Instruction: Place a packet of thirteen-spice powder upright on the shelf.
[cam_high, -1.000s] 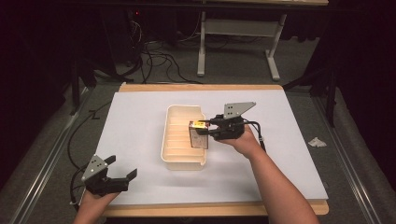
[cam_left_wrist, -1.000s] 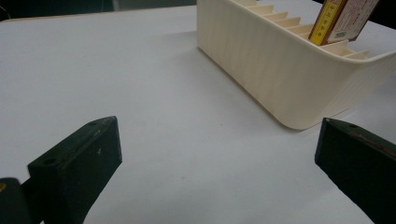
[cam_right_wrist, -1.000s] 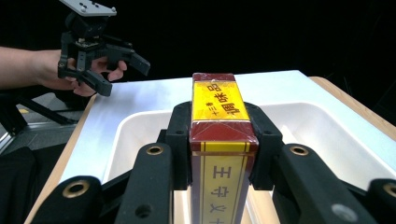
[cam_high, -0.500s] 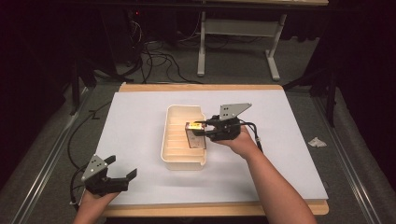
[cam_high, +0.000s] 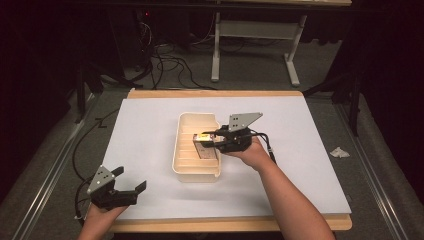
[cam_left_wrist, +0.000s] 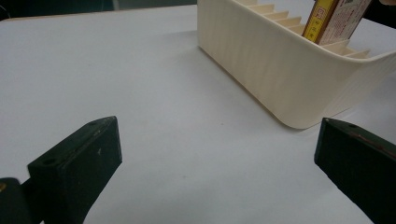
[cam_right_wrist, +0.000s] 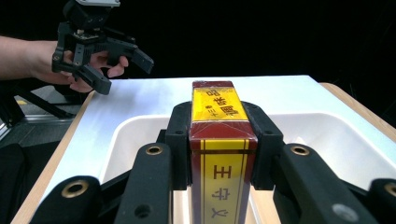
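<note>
A cream slotted tray (cam_high: 186, 170) sits mid-table on the white sheet; its ribbed wall (cam_left_wrist: 261, 60) shows in the left gripper view. My right gripper (cam_high: 206, 142) is shut on a red and yellow box (cam_high: 205, 146), holding it upright inside the tray's slots. In the right gripper view the box (cam_right_wrist: 219, 135) is pinched between both black pads, above the tray's basin (cam_right_wrist: 140, 135). My left gripper (cam_high: 131, 190) rests open near the table's front left corner, nothing between its jaws. From the right gripper's camera, the left gripper (cam_right_wrist: 123, 70) appears far off, open.
White sheet (cam_high: 300, 150) covers the wooden table, whose edge (cam_high: 225, 224) runs along the front. A crumpled scrap (cam_high: 340, 152) lies on the floor to the right. Cables (cam_high: 170, 65) and a table frame (cam_high: 255, 45) are beyond the far edge.
The right gripper has moved the box slightly left and down into the tray. The left gripper has stayed put.
</note>
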